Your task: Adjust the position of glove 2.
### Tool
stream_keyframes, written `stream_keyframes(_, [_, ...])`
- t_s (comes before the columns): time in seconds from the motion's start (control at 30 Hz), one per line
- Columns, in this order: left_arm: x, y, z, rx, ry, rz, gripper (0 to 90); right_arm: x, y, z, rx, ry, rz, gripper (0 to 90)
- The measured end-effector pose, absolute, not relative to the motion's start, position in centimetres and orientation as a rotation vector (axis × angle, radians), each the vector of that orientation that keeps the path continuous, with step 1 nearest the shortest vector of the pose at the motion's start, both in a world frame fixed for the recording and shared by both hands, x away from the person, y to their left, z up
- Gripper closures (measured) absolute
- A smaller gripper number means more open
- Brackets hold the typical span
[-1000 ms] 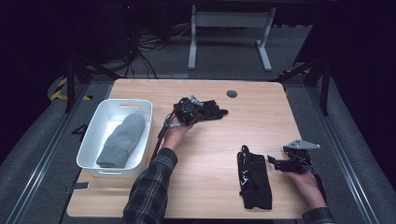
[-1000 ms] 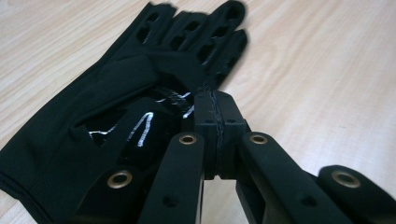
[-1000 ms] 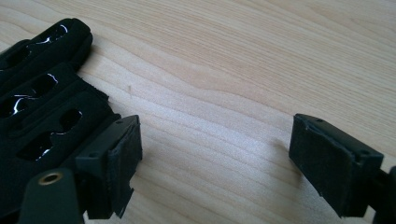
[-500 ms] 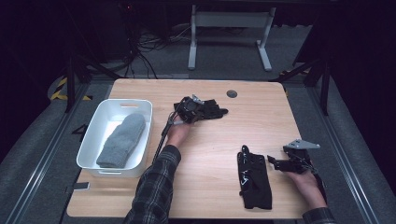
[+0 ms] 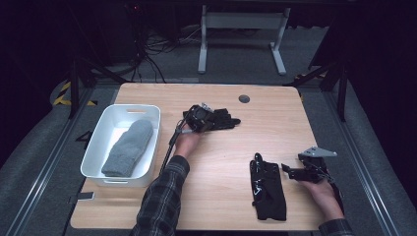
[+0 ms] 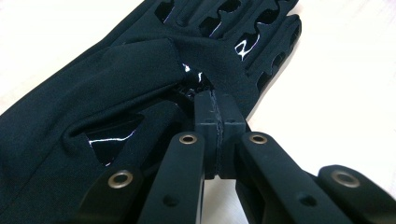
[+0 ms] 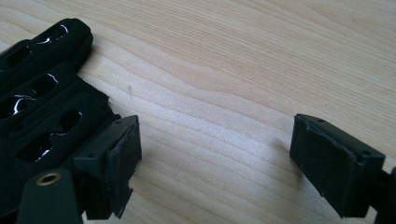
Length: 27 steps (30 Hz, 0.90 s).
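A black glove (image 5: pixel 223 119) with glossy patches lies at the middle back of the wooden table (image 5: pixel 275 128). My left gripper (image 5: pixel 207 120) is shut on it; in the left gripper view the jaws (image 6: pixel 216 100) pinch a fold of the glove's fabric (image 6: pixel 116 70). A second black glove (image 5: pixel 268 189) lies flat near the front right. My right gripper (image 5: pixel 286 170) rests just to its right, low over the table. In the right gripper view it (image 7: pixel 219 154) stands open over bare wood, with that glove (image 7: pixel 42 93) beside the left jaw.
A white bin (image 5: pixel 130 107) stands on the left of the table with a grey knitted mitten (image 5: pixel 129 146) inside. A round grommet (image 5: pixel 244 99) sits near the back edge. Dark floor, cables and a desk frame lie beyond the table.
The left hand with the pinched glove has nudged very slightly to the right. The right hand and its gripper have stayed put.
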State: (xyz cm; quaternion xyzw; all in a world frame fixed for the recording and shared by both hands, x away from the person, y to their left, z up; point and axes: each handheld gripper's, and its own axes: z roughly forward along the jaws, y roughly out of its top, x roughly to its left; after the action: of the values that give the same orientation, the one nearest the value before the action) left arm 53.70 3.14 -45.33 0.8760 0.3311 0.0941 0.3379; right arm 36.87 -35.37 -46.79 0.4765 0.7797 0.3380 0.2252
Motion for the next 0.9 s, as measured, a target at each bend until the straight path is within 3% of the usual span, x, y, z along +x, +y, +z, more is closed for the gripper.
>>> stream_keyframes(0.9, [41.0,3.1,-45.8,2.280,0.784,0.163,90.0,36.8,-35.3,-46.8,1.315,2.151,0.930,17.0])
